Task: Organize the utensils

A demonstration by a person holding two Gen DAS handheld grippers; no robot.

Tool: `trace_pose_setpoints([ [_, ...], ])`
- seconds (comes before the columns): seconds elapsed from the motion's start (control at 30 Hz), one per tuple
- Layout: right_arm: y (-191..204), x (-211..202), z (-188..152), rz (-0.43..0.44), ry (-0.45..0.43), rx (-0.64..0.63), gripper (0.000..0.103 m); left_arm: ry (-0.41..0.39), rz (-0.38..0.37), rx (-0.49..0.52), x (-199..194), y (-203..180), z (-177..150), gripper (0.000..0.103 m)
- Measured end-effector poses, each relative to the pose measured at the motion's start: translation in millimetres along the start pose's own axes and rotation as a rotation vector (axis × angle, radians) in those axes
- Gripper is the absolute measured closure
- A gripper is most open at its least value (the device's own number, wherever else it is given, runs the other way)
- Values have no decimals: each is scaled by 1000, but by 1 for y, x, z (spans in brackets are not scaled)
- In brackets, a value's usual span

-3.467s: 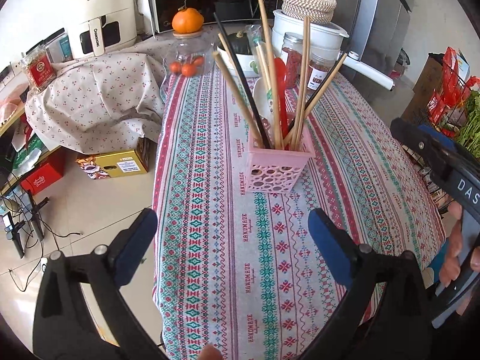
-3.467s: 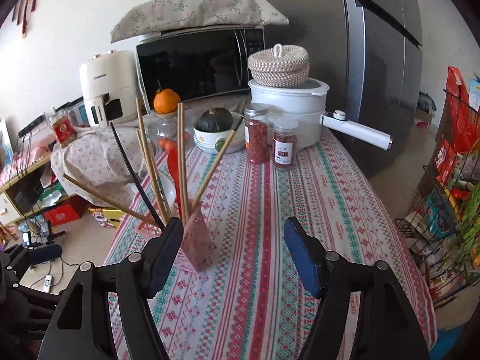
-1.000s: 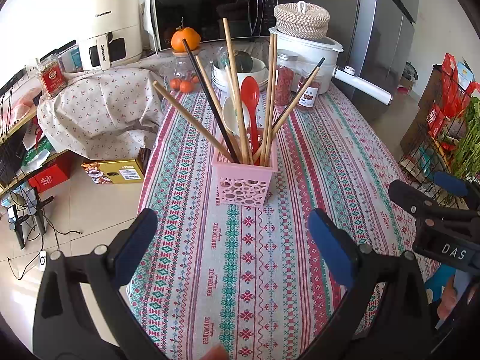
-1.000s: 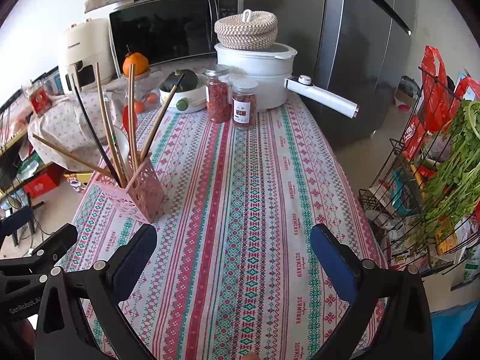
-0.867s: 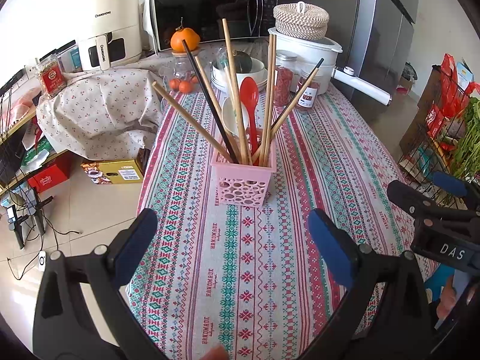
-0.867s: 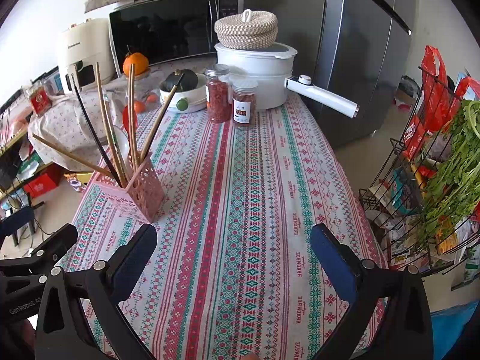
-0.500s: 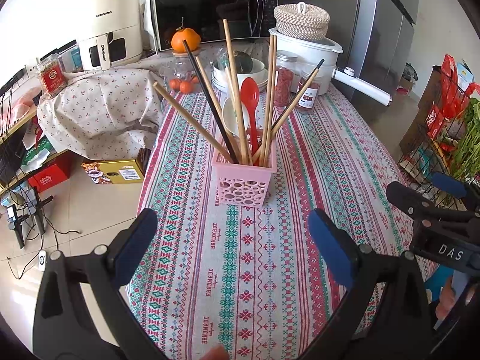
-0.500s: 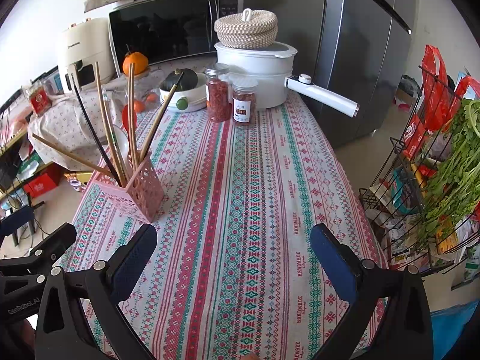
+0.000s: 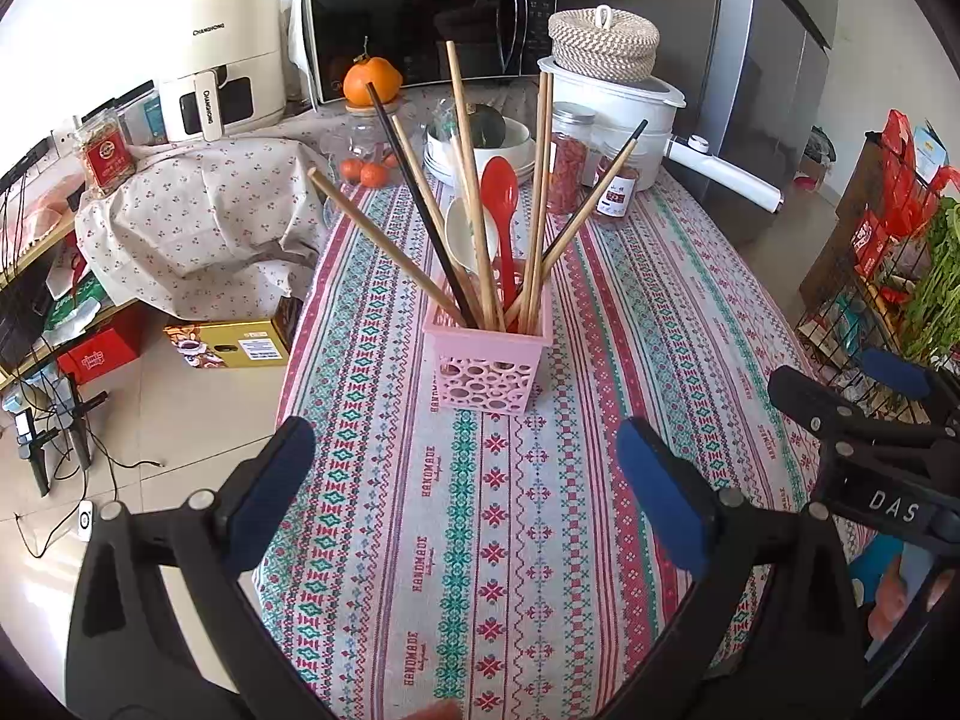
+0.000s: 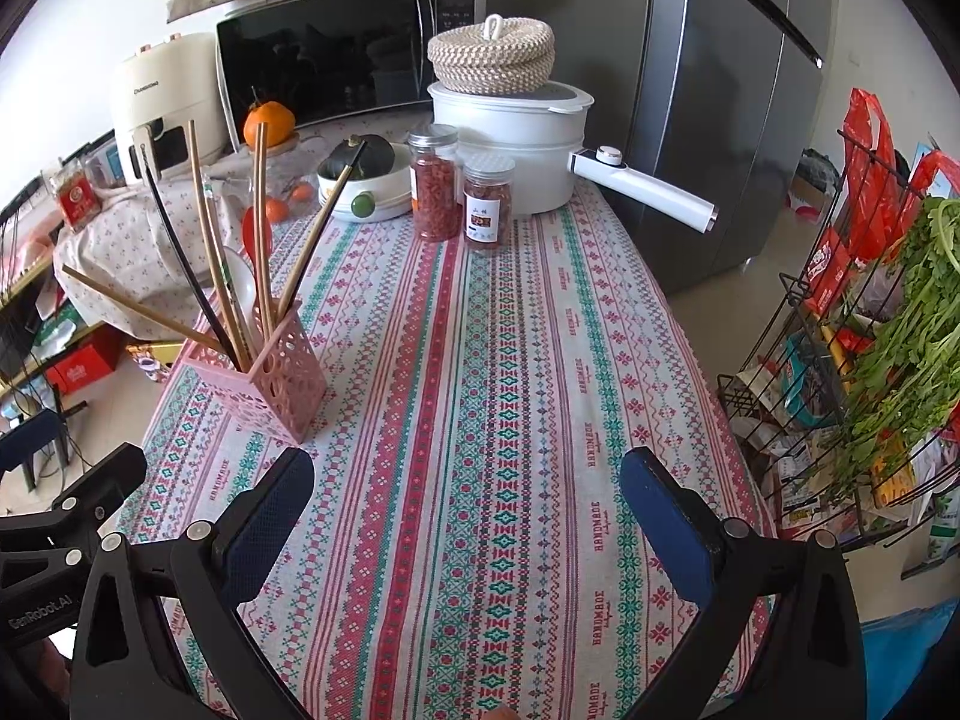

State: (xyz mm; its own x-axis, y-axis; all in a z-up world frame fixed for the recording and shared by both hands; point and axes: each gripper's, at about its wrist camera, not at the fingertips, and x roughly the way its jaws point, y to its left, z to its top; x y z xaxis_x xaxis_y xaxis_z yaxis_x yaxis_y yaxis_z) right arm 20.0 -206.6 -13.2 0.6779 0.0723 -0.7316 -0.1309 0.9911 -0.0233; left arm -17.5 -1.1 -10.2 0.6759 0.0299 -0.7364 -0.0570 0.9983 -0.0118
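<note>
On my left feed the tablecloth repeats "HANDMADE" along its red, green and white bands. The cream air fryer at eleven o'clock reads "CHANGHONG" on body and handle. The other tool's body at four o'clock shows "DAS"; on my right feed the left tool's body at eight o'clock reads "GenRobot.AI". One spice jar wears a small white label I cannot read.

The surface is a long table under that cloth, running away from me toward a black microwave and a grey refrigerator. A floral cloth drapes a lower shelf at ten o'clock, and a wire rack with leafy greens stands at three o'clock on the right feed.

The pink utensil holder stands upright on the surface, dead ahead at twelve o'clock of my left hand-held gripper and at ten o'clock of my right hand-held gripper. I count one red spoon, one white spoon, one black chopstick and about seven wooden chopsticks in it, fanned out. Two spice jars sit beside one white pot carrying one woven lidded basket; one orange rests on a glass jar.

Both hand-held grippers are spread wide and carry nothing, each hovering near the table's front edge, apart from the holder.
</note>
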Motion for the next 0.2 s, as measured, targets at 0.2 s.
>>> trace_pose_setpoints([
  [0.2, 0, -1, 0, 0, 3, 0, 0, -5, 1, -7, 0, 1, 0, 3],
])
